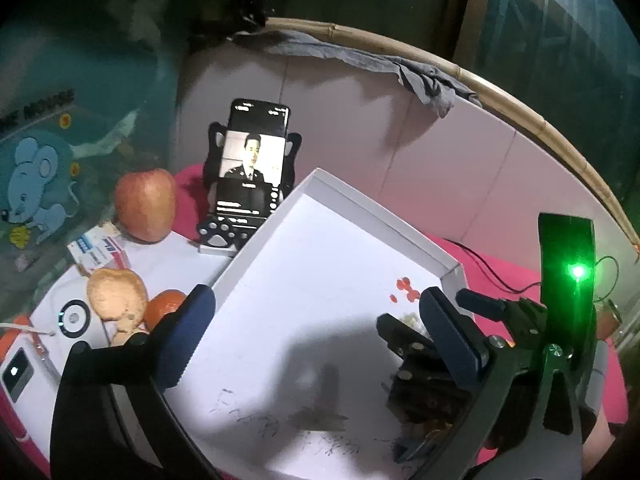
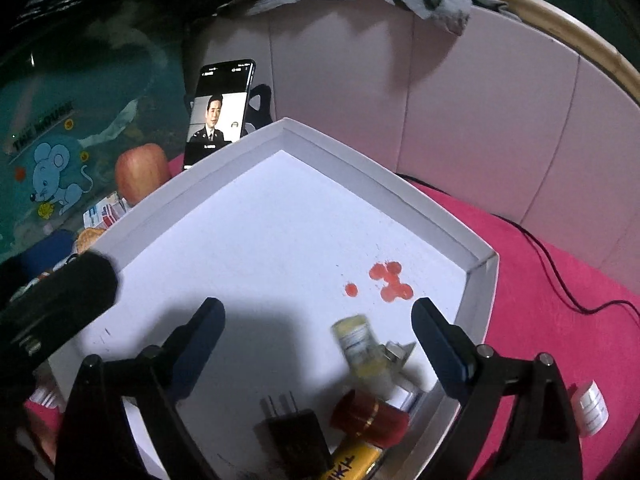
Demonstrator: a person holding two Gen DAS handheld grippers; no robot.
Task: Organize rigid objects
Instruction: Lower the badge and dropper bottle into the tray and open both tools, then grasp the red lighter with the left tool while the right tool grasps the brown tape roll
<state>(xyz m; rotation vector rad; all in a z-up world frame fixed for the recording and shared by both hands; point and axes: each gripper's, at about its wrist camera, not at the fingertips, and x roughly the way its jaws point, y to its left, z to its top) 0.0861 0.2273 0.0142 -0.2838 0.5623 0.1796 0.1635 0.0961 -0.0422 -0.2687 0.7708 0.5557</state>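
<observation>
My left gripper [image 1: 316,328] and right gripper [image 2: 318,334] both had fingers spread wide, holding nothing, over the white tray [image 2: 224,160] with a blurry bottle [image 2: 360,346].

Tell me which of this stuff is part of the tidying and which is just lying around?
Part of the job:
white tray
black plug
red cap
yellow battery
small bottle

Just lying about:
apple
phone
grey cloth

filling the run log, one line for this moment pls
left gripper: open, empty | right gripper: open, empty | white tray: black plug, red cylinder
</observation>
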